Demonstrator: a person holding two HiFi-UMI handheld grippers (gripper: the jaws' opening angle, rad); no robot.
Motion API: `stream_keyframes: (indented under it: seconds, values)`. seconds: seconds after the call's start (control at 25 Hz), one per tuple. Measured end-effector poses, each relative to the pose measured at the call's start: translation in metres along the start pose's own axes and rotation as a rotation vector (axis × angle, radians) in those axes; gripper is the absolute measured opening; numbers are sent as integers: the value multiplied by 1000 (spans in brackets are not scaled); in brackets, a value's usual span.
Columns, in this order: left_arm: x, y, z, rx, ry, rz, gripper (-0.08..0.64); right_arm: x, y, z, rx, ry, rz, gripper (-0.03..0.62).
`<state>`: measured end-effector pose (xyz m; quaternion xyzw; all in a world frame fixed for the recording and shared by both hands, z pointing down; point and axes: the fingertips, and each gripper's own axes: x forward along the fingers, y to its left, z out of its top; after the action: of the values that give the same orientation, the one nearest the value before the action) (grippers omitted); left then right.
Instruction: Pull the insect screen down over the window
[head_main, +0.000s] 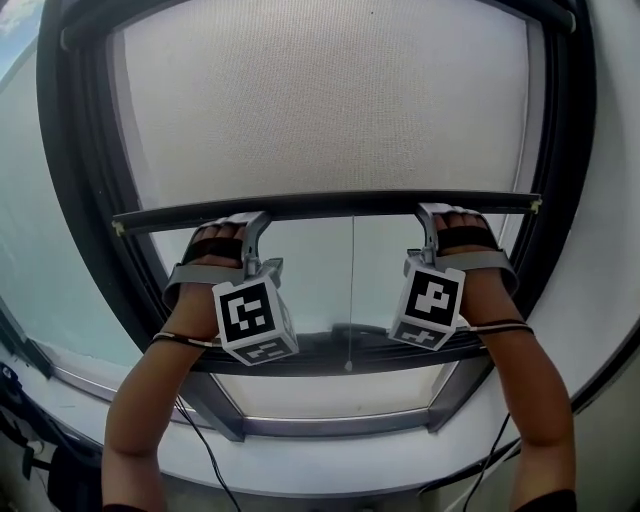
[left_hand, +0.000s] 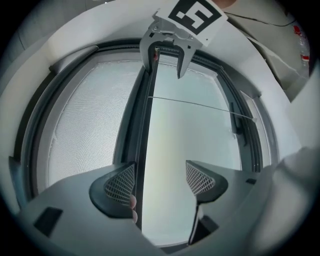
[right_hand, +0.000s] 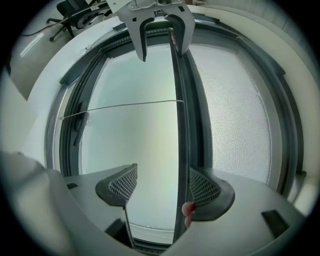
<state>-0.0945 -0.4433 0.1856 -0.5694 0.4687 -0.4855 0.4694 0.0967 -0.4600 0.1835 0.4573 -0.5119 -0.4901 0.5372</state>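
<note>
Dark window frame (head_main: 75, 200) set in a white wall (head_main: 600, 250), pale glass (head_main: 300, 270) below. 1 insect screen (head_main: 320, 100) covers the upper part of the window. Its 1 dark bottom bar (head_main: 330, 205) lies level about halfway down. 1 thin cord (head_main: 352, 290) hangs from the bar's middle. 2 tools, each with 1 marker cube. Left tool (left_hand: 160, 181): jaws apart, bar against 1 pad, not clamped. Right tool (right_hand: 162, 186): same, jaws apart, bar beside 1 pad. Office chair (right_hand: 67, 7) behind in the room.
</note>
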Motion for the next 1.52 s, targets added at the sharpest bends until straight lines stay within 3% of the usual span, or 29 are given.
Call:
stream_keyframes:
  seconds: [0.28,0.6,0.76,0.96,1.16,1.52]
  values:
    - [2,-12,1,-40,-18,19,322,2,13,1,9,11,7,314]
    - [9,-68,-2,-63,-20,-81,322,7,71,3,26,-10,91,314]
    - [4,-62,2,-115,-56,-74,322,6,71,5,14,-3,89,314]
    - [6,-69,-5,-18,-11,-27,323,5,74,5,25,8,79,314]
    - [6,-84,-5,-54,-24,-46,322,6,87,8,37,7,74,314]
    - [11,-138,-8,-42,3,-133,322,9,139,8,47,-15,141,314]
